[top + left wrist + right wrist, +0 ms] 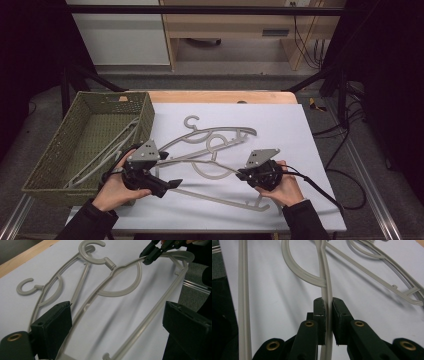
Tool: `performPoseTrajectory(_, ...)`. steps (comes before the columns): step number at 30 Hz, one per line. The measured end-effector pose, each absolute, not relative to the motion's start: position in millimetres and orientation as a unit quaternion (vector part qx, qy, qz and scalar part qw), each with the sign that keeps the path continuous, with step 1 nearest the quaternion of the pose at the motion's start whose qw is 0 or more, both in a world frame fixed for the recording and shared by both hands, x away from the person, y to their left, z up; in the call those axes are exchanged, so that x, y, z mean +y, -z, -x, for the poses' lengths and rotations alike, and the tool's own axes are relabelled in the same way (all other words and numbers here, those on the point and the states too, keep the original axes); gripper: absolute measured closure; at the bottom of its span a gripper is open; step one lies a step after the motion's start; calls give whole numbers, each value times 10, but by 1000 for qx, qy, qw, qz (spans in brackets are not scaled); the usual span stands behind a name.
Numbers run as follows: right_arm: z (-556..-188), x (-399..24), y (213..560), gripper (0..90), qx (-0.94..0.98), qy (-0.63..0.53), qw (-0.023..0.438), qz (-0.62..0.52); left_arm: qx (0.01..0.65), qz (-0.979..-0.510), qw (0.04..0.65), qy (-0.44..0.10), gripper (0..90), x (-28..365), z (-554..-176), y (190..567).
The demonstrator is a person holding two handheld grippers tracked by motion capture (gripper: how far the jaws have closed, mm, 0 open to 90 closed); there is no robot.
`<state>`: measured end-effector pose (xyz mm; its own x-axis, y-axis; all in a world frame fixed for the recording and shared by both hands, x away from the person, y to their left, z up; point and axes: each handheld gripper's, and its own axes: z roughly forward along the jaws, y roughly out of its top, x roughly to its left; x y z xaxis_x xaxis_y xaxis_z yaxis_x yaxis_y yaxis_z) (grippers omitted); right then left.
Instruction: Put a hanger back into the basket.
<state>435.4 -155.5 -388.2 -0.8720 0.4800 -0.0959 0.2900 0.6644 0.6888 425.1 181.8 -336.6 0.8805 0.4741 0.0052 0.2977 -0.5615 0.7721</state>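
A grey plastic hanger (220, 200) lies nearest me on the white mat (300, 150). My right gripper (241, 174) is shut on its upper arm, and the pads (320, 311) pinch the thin arm (327, 290) just below its curved inner loop. My left gripper (169, 172) stands open at the hanger's other end. Its jaws are wide apart (120, 325) with the hanger's arm (82, 312) and bottom bar (150, 317) passing between them, untouched. The right gripper (150, 255) also appears at the top right of the left gripper view. A second grey hanger (220, 134) lies behind, partly under the first.
A green woven basket (145, 120) sits at the table's left with another grey hanger (107, 150) inside. The wooden table edge (220, 96) runs along the back. Black cables (345, 150) hang to the right of the table.
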Motion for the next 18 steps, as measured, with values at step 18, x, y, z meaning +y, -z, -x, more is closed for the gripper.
performPoseTrajectory(18, -4181, -1466, 3834, 825, 917, -347, 117, -158, 172, -929, 320, -66, 382, 1369, -4495, 3534)
